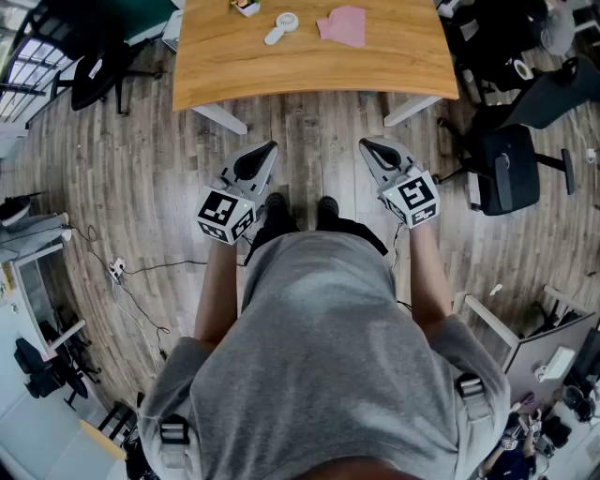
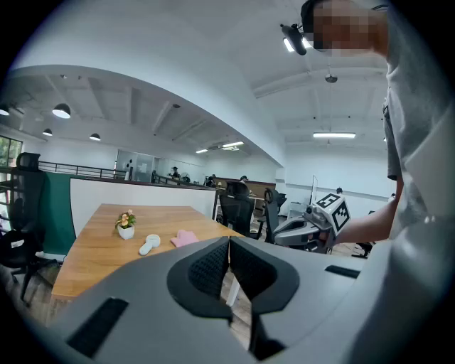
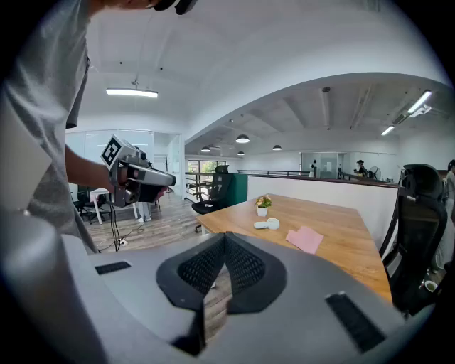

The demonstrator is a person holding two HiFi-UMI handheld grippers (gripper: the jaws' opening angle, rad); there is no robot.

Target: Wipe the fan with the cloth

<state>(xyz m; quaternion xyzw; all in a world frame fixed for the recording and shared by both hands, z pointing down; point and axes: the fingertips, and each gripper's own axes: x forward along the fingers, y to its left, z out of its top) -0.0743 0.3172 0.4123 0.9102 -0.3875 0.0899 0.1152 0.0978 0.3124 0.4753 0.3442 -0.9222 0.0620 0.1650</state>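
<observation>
Fan (image 1: 281, 26) and cloth (image 1: 342, 25) lie untouched on bench (image 1: 309, 70).
Cloth judged soft, light: pinch one edge. Left tool (image 1: 270, 148) and right tool (image 1: 367, 145) closed, empty.

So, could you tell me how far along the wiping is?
Nothing looks done: the cloth and the fan lie apart on the table. Nothing is in hand; the left tongs and right tongs are shut, empty, short of the table. Taking the cloth and wiping the fan remain.

Small white fan (image 1: 280, 27) lies flat just beside the pink cloth (image 1: 342, 25).
</observation>
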